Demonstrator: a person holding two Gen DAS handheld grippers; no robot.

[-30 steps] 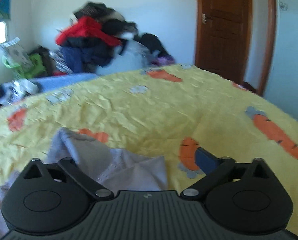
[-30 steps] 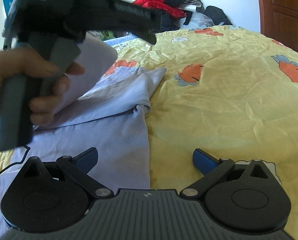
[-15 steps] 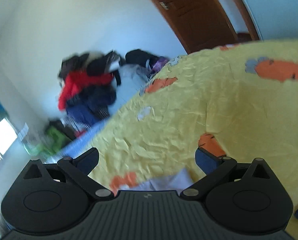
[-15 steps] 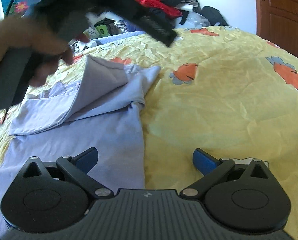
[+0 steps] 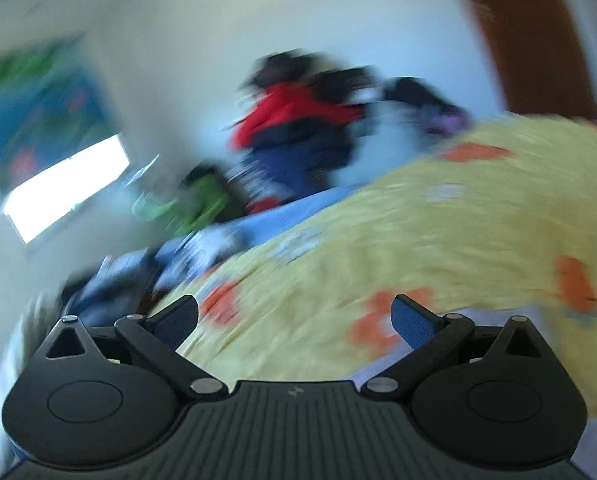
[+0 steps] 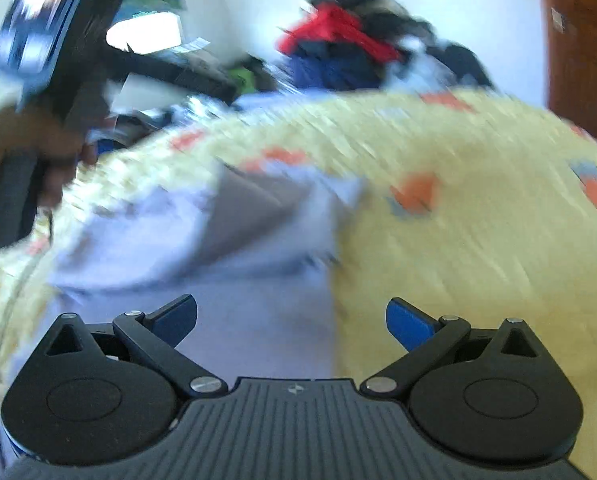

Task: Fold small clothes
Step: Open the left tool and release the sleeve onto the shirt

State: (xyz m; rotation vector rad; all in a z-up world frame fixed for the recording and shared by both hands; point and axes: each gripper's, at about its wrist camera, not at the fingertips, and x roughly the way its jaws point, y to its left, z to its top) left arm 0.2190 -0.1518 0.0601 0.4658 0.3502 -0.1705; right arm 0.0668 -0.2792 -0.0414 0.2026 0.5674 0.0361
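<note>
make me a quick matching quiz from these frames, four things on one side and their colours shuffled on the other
Things:
1. bedspread
2. garment lying on the bed
3. door
4. top jacket on the clothes pile

Colours:
A. red
B. brown wood
C. pale lavender
D. yellow with orange carrots

Pairs: 1-D, 2-C, 3-B, 4-A

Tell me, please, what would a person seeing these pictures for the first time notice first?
Probably the yellow bedspread with orange carrot prints, filling most of both views. On it, left of centre in the right wrist view, lies a pale lilac garment, partly folded. Behind the bed, against the white wall, rises a blurred pile of clothes with a bright red piece on top.
</note>
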